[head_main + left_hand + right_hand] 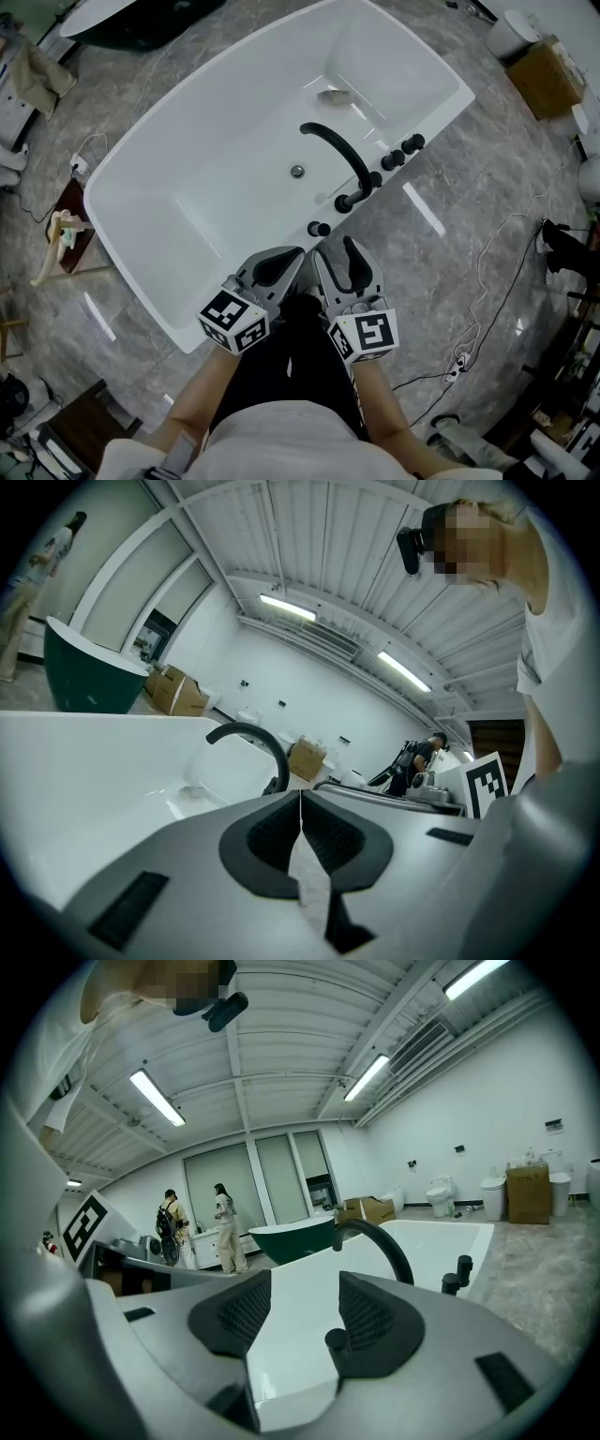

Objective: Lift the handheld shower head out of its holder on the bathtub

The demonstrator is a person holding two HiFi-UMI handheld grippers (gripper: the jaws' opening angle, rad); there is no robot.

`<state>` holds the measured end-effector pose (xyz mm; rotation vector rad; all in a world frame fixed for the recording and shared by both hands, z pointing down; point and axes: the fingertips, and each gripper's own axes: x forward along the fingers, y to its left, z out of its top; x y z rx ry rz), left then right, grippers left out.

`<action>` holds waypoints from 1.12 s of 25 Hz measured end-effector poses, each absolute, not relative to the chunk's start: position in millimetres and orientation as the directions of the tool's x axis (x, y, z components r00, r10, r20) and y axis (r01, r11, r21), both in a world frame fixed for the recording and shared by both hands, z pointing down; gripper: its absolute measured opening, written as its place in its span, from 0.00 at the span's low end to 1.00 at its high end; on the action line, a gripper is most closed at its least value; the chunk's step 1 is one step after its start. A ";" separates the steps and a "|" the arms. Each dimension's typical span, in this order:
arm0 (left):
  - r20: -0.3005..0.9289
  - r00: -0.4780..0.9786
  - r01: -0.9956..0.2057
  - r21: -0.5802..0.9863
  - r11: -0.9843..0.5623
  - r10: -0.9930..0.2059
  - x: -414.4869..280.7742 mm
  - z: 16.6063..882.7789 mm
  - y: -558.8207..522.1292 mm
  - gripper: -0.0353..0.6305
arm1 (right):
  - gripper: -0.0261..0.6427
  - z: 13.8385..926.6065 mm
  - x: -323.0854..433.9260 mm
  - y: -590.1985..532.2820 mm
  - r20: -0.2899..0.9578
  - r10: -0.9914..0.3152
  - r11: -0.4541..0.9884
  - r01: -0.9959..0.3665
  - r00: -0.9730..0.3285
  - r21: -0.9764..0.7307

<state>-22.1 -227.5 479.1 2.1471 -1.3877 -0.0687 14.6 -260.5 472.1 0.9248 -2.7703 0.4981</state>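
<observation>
The white bathtub (197,248) lies ahead of me, with a curved black spout (336,145) and black knobs (393,159) on its near right rim. The handheld shower head (319,228) shows as a short black stub upright in the rim, nearest to me. My left gripper (298,253) is shut with nothing in it, just left of the stub. My right gripper (336,251) is open, close before the stub. In the right gripper view the shower head (336,1340) stands low between the open jaws of the gripper (305,1283). The left gripper (300,794) points toward the spout (253,735).
A cardboard box (544,75) and white fixtures stand at the far right. Cables (487,281) trail over the grey floor to my right. A dark green tub (291,1237) and two people (225,1227) are beyond the bathtub. A wooden stand (70,230) sits at the left.
</observation>
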 end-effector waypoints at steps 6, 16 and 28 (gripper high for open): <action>0.282 0.467 -0.816 0.502 -0.286 -0.838 -22.9 506.2 -228.2 0.07 | 0.36 500.4 13.0 -266.3 0.292 -0.555 0.742 -0.622 -0.779 -0.250; 0.295 0.472 -0.816 0.504 -0.285 -0.831 -25.0 540.0 -235.5 0.07 | 0.36 540.3 5.9 -274.2 0.330 -0.532 0.769 -0.608 -0.780 -0.197; 0.310 0.466 -0.809 0.528 -0.257 -0.829 -28.3 588.5 -239.9 0.07 | 0.36 593.9 -2.4 -278.8 0.370 -0.507 0.778 -0.598 -0.779 -0.192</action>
